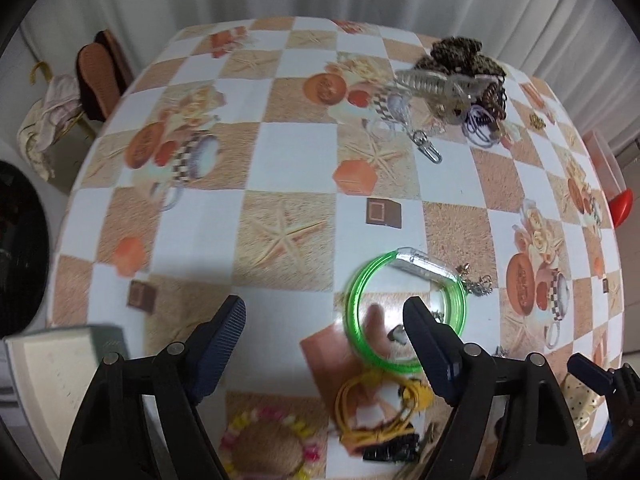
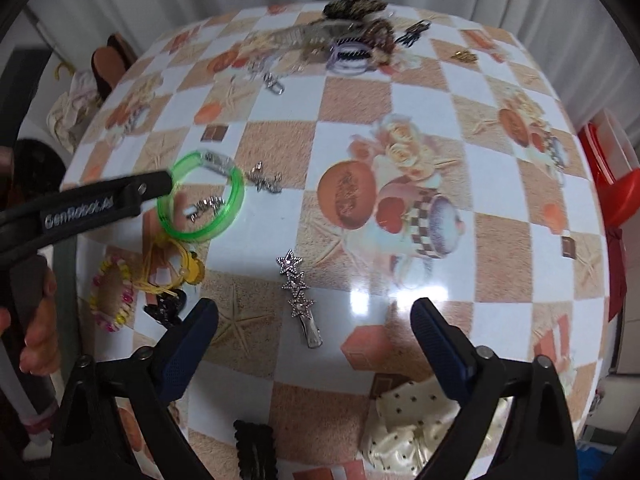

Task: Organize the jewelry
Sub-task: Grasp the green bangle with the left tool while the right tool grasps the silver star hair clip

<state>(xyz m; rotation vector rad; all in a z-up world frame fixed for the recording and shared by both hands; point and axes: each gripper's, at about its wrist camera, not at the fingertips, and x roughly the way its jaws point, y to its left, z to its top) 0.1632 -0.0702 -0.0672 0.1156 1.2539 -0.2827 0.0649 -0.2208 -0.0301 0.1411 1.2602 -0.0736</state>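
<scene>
A green bangle (image 1: 360, 288) with a silver section lies on the patterned table (image 1: 288, 152); it also shows in the right wrist view (image 2: 234, 204). My left gripper (image 1: 324, 324) is open and empty, its right finger over the bangle's near side. A yellow cord bracelet (image 1: 376, 412) and a black clip (image 1: 392, 452) lie below it. My right gripper (image 2: 314, 328) is open and empty, hovering over a silver star hair clip (image 2: 298, 296). Small silver chains (image 2: 266, 180) lie beside the bangle. A pile of hair ties and clips (image 1: 456, 80) sits at the far side.
A white box (image 1: 44, 376) stands at the left table edge. A cream polka-dot bow (image 2: 412, 428) and a black clip (image 2: 256, 452) lie near the front edge. A red container (image 2: 612, 176) stands off the right side. A chair with clothes (image 1: 60, 108) stands far left.
</scene>
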